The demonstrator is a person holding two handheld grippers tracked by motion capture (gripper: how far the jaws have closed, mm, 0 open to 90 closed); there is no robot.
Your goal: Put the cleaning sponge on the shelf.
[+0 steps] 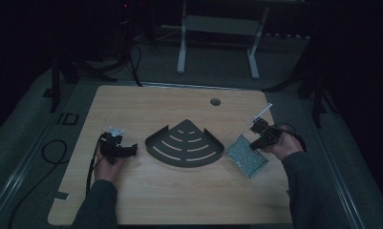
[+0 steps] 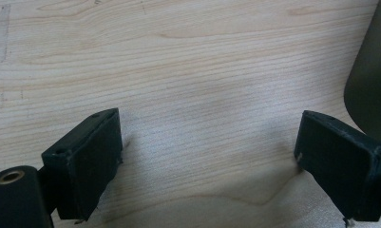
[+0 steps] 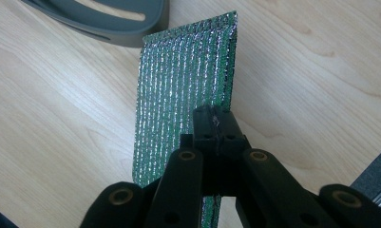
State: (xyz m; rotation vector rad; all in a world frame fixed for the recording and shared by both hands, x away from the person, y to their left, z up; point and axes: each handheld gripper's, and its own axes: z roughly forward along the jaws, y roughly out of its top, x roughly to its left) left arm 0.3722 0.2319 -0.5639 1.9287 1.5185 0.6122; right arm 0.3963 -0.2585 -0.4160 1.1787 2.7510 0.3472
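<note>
Pale wood grain covers the table (image 1: 146,191) in the high view, where a dark quarter-round slotted tray (image 1: 185,144) lies in the middle, the left gripper (image 1: 132,149) rests just to its left in the person's hand, and the right gripper (image 1: 257,142) holds a glittery green sheet (image 1: 247,156) by its edge just right of the tray, tilted with its far corner near the wood. In the left gripper view the jaws stand wide apart over bare table (image 2: 188,71) with nothing between them, the tray's rim (image 2: 368,90) at the right edge. In the right gripper view the right gripper (image 3: 215,124) is clenched on the near edge of the green sheet (image 3: 183,80), which stretches away toward the grey tray (image 3: 121,21).
</note>
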